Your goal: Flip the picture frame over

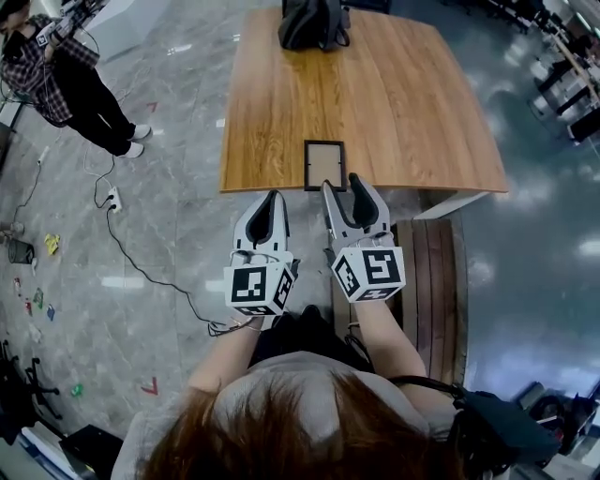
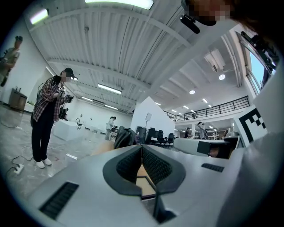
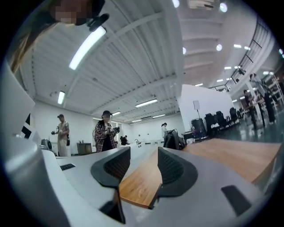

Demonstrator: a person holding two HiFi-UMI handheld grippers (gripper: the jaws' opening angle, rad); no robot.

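A dark-edged picture frame with a wood-coloured middle lies flat at the near edge of the wooden table. My right gripper hangs just short of the frame's near side, held level. It is open, and only the tabletop shows between its jaws. My left gripper is off the table's near edge, left of the frame, with its jaws touching at the tips. A sliver of the frame shows through the gap behind those tips in the left gripper view.
A black backpack stands at the table's far edge. A slatted wooden bench sits to my right by the table. A person in a plaid shirt stands on the floor at far left, near a power strip and cable.
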